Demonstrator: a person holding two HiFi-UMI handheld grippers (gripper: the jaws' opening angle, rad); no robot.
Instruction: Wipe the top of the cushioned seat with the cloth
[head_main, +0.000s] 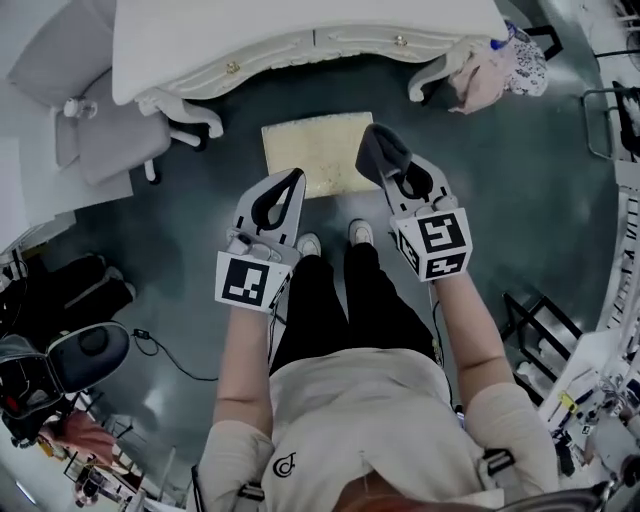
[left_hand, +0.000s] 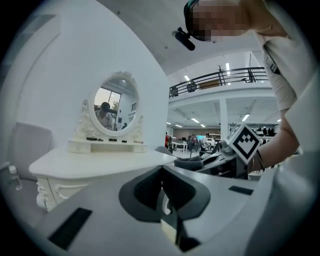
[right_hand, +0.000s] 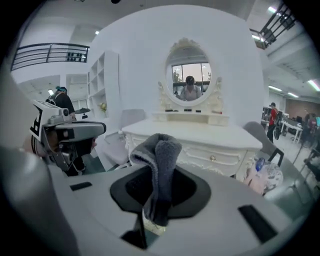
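Cloth (head_main: 376, 145) first, in the head view: a grey bunch sits at the tip of the right gripper (head_main: 392, 168), over the right edge of the cream seat (head_main: 318, 150) in the upper middle of the frame. Whether it touches the seat already, I cannot tell. The left gripper (head_main: 290, 185) points at the lower left edge of the seat. The white dressing table (head_main: 300, 30) fills the top of the frame.

In the left gripper view the jaws are together with nothing between them, and the dressing table and its oval mirror (left_hand: 116, 102) stand at the left.

In the right gripper view the jaws are closed on the cloth at the centre of the frame. It is pinched low down, and a folded part stands up free past the tips.

I judge the cloth to be light, soft and limp. The present hold near its lower end looks suitable, because the free fold can be pressed flat on the cushion. The padded top will probably give under pressure, so a gentle, even push should be enough.
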